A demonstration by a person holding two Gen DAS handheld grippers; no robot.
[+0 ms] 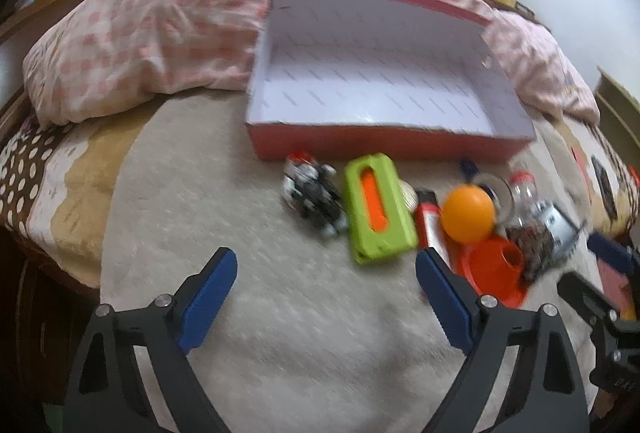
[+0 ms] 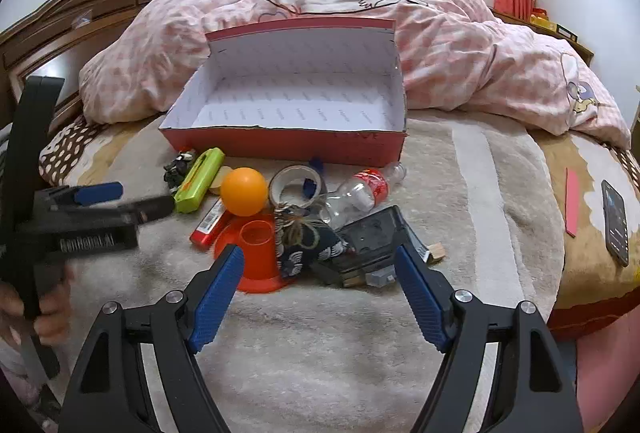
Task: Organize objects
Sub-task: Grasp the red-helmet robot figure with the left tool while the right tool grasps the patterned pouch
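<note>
Right wrist view: right gripper spread wide, empty, orange cone just ahead; left gripper also wide, green case ahead.

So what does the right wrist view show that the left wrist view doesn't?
Only the right wrist view shows the phone and red strip on the bed's right side, plus the open left gripper from outside. Only the left wrist view shows the left gripper's own open fingers. Both show the empty red box, orange ball, green case, orange cone and plastic bottle.
</note>
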